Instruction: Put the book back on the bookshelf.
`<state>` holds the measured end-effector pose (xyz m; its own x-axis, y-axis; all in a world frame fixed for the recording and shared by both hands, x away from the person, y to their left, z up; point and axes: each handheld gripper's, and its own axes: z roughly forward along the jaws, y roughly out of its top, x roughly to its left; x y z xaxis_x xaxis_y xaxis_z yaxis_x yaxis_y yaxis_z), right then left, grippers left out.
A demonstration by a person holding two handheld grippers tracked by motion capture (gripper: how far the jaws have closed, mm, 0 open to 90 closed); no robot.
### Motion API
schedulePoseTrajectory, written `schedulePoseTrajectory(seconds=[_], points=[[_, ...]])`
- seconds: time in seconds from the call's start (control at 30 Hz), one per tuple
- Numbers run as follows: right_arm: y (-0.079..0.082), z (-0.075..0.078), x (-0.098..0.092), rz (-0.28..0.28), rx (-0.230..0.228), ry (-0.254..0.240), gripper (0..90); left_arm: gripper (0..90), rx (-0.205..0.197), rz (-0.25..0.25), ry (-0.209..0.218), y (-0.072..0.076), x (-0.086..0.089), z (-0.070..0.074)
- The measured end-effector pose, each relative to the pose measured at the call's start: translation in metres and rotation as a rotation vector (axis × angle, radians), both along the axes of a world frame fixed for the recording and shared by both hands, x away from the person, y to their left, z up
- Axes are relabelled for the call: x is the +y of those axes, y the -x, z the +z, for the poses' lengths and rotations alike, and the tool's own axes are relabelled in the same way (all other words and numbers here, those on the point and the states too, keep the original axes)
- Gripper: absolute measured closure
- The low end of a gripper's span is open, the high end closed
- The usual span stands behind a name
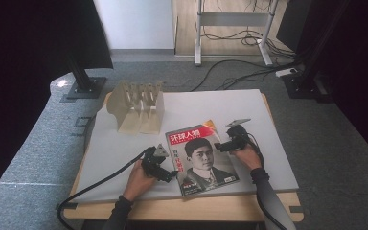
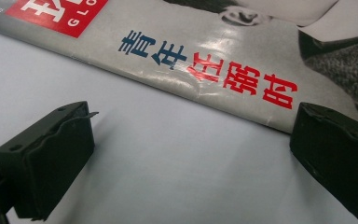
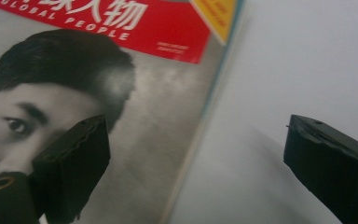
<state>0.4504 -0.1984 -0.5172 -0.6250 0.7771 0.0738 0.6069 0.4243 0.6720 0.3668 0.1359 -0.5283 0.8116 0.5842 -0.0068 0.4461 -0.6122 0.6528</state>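
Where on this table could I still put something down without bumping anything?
The widest bare patch of the grey mat is at the far right, behind the magazine and right of the wooden rack. Another lies left of the magazine, between the rack and the left gripper. It is crowded at the near edge, where the left gripper and right gripper flank the magazine.

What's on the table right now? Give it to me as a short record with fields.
surface: grey mat on a wooden table
main item: magazine, flat, cover up
rack: wooden rack, behind the magazine
left gripper: open, at the magazine's left edge
right gripper: open, jaws either side of the magazine's right edge
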Motion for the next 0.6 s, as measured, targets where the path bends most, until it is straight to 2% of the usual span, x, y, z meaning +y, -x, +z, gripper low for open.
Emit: schedulePoseTrajectory(seconds=[0.1, 0.2, 0.27, 0.37, 0.4, 0.5, 0.6], points=[[-0.003, -0.003, 0.010, 0.020, 0.011, -0.009, 13.6, 0.0, 0.002, 0.002, 0.000, 0.000, 0.000, 0.000], [-0.008, -0.005, 0.017, 0.009, 0.011, -0.019, 17.5, 0.0, 0.002, 0.005, 0.001, 0.000, 0.000, 0.000], [-0.010, -0.005, 0.020, -0.003, 0.004, -0.018, 23.8, 0.0, 0.001, 0.007, 0.001, 0.000, -0.001, 0.000], [-0.015, -0.004, 0.020, -0.019, 0.015, -0.061, 35.7, 0.0, 0.001, 0.010, 0.000, 0.000, -0.001, 0.000], [-0.016, -0.004, 0.019, -0.036, 0.025, -0.087, 37.4, 0.0, 0.001, 0.011, 0.000, -0.001, -0.001, 0.000], [-0.015, -0.004, 0.016, -0.055, 0.035, -0.111, 42.7, 0.0, 0.001, 0.013, 0.000, -0.001, -0.001, 0.000], [-0.012, -0.003, 0.010, -0.062, 0.064, -0.139, 46.5, 0.0, 0.002, 0.013, -0.001, -0.001, -0.001, 0.000]])
